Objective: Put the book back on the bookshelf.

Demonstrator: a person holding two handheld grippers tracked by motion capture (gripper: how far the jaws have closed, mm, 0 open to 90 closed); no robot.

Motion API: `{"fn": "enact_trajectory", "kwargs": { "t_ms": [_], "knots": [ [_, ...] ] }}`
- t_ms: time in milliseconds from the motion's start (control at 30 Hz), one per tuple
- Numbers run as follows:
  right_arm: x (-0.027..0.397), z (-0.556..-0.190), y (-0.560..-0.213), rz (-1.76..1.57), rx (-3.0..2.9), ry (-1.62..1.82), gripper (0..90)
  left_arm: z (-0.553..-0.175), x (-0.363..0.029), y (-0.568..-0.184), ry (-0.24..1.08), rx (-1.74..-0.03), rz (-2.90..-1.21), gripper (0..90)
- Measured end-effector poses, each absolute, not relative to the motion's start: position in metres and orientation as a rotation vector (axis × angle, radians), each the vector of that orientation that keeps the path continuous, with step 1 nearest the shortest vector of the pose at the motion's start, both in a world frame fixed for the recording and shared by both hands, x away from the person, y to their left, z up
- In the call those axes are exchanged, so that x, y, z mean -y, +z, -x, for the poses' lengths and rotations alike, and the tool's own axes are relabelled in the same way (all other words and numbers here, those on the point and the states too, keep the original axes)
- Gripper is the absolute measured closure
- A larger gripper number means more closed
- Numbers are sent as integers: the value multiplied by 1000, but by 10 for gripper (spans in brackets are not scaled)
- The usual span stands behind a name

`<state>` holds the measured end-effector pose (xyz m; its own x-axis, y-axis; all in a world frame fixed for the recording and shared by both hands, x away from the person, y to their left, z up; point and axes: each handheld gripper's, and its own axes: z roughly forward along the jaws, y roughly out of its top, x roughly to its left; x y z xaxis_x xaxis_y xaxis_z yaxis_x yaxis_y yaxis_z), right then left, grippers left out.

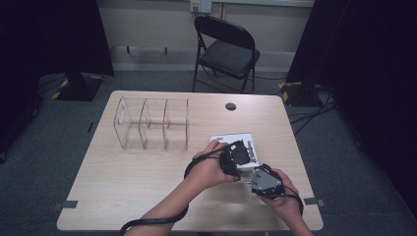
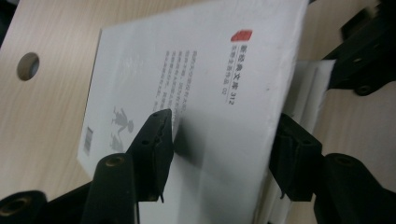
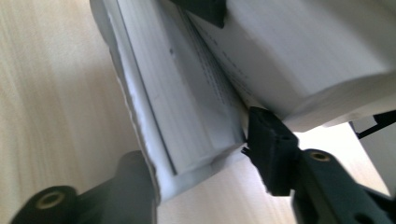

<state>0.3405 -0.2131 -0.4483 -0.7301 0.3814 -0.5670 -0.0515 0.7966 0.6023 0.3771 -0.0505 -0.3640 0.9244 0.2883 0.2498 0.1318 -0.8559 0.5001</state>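
Item: one white paperback book [image 1: 235, 146], lying on the right half of the bench [image 1: 147, 187], well apart from the clear three-bay organiser [image 1: 152, 124] that stands empty toward the far left. Condition: back cover up, with a red stamp, columns of print and a barcode at one corner; a second white volume or a lifted block of pages [image 3: 196, 107] sits under it, and I cannot tell which. Holding, left: my left gripper [image 2: 219, 140] straddles the book across its thickness, one pad resting on the cover and the other at the page edge, jaws drawn close but slightly eased, so I judge it a light pinch that steadies the book rather than lifts it. Holding, right: my right gripper [image 3: 201, 154] comes in low at the near corner, one jaw under the lower white block and the other wedged into the gap between the two blocks, jaws partly closed on that lower block; I take this as prising the stack apart or raising an edge for a cleaner hold. Orientation: the book's long axis runs roughly from me toward the far side of the bench, near end tipped up slightly. Also present: a folding chair [image 1: 226, 49] beyond the bench.
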Motion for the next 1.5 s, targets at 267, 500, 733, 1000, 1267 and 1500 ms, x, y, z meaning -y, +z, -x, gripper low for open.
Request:
{"fn": "enact_trajectory", "kwargs": {
  "t_ms": [267,500,733,1000,1267,1500],
  "knots": [
    [213,-347,-429,-265,-2299,763,640,-373,20,-331,405,-328,-2378,371],
    [216,-349,-409,-260,-2339,743,687,-383,-22,-337,358,-417,-2342,363],
    [215,-357,-398,-278,-2381,733,696,-379,-56,-338,369,-459,-2292,349],
    [211,-364,-387,-261,-2420,700,715,-374,-83,-368,350,-543,-2286,336],
    [205,-368,-378,-260,-2450,686,732,-369,-93,-405,294,-584,-2285,336],
    [201,-371,-370,-268,-2480,672,740,-363,-96,-441,229,-631,-2297,338]
  ]
}}
